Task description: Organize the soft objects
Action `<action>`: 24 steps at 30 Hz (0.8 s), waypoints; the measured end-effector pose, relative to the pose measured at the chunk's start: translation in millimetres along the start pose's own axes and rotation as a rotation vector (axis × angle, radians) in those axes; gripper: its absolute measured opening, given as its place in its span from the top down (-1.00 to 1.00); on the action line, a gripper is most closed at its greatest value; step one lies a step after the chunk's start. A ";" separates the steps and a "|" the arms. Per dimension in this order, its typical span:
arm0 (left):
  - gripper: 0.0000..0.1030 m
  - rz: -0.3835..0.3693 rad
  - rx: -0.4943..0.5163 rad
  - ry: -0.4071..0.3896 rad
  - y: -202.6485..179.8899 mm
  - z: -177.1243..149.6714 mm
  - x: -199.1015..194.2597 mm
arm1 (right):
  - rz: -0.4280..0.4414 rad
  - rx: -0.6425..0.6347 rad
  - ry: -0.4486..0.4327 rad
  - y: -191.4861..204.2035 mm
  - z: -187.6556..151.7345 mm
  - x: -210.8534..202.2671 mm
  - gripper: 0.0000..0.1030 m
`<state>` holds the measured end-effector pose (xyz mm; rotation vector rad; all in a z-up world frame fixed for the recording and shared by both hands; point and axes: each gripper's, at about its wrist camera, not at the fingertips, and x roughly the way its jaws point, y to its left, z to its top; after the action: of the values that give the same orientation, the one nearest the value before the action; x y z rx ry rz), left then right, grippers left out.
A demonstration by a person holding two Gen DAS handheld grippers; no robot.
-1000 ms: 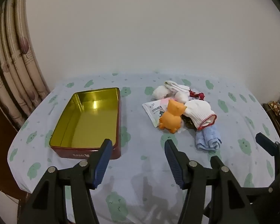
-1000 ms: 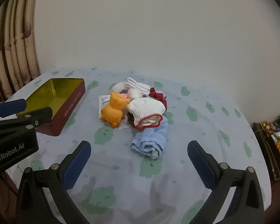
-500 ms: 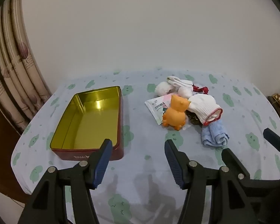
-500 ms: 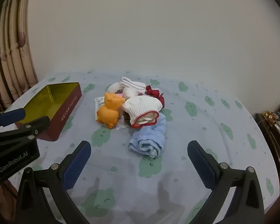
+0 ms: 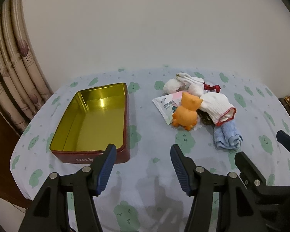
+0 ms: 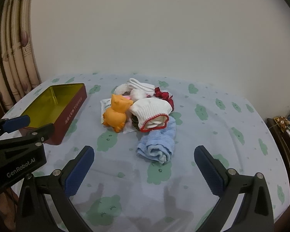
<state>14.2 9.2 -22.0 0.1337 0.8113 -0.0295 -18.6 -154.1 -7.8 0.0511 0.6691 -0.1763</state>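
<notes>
Both grippers, left (image 5: 143,166) and right (image 6: 144,169), gaped wide above the table (image 6: 212,135), holding nothing. Soft pile (image 6: 143,112) lay beside the tin (image 5: 94,121), which held nothing.

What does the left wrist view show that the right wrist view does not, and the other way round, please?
Only the left wrist view shows the tin's whole gold floor, bare, and its short front wall. Only the right wrist view shows lettering along the tin's long side, the glove's open red-edged cuff, and the left gripper's side. Both share the table, the orange toy, the rolled blue towel, white socks and a red cloth; the left gripper and the right gripper are open.
</notes>
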 end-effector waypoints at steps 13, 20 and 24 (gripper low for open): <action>-0.16 0.019 -0.026 0.023 9.2 -0.1 8.5 | 0.013 -0.009 0.012 5.4 0.3 8.7 -0.99; -0.16 0.030 -0.031 0.025 9.0 1.2 9.1 | 0.011 -0.006 0.012 4.4 1.2 8.5 -0.99; -0.16 0.031 -0.036 0.025 9.5 1.4 8.7 | 0.011 -0.002 0.010 3.1 2.4 7.9 -0.99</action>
<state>21.9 18.7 -26.3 0.1127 0.8344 0.0156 -10.5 -152.4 -11.0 0.0540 0.6790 -0.1654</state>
